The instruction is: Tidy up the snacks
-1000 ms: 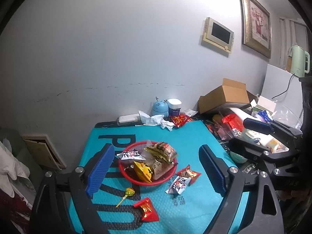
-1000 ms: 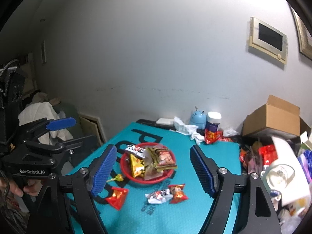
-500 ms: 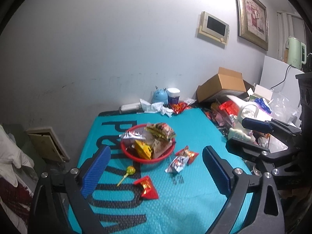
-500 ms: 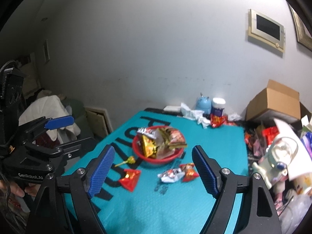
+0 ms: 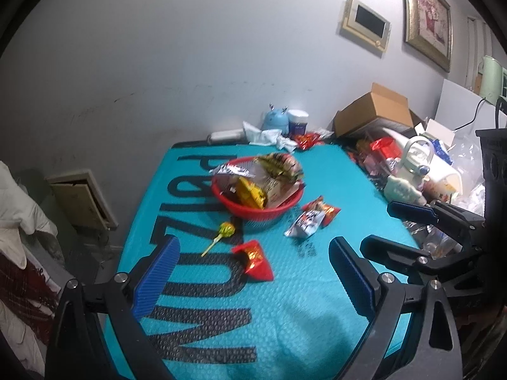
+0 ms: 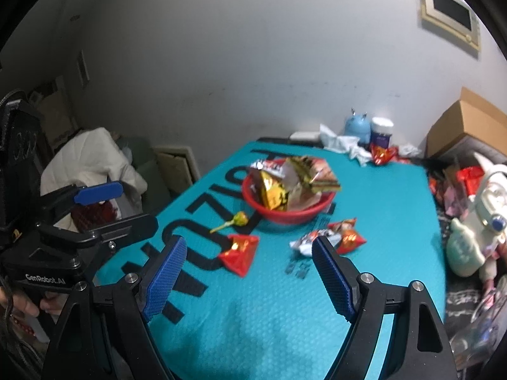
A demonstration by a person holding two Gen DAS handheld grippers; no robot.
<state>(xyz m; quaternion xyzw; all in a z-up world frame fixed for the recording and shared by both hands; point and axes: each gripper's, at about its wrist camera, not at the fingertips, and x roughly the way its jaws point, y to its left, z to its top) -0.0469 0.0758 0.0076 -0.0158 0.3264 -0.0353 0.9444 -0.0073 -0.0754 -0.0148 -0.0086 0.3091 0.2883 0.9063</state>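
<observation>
Blue pads on the left claw (image 5: pixel 252 277) stand wide apart with nothing between them, and the right claw (image 6: pixel 248 274) is open and empty too. Both hang above the bench (image 5: pixel 285 323) with its teal cover. Just ahead lies a red snack packet (image 5: pixel 255 258), shiny and crinkly. I think it is best to come down slowly, pinch its puffy middle, then lift. Near it are a lollipop (image 5: pixel 223 232), two more packets (image 5: pixel 312 218) and a full red basket (image 5: pixel 256 210).
</observation>
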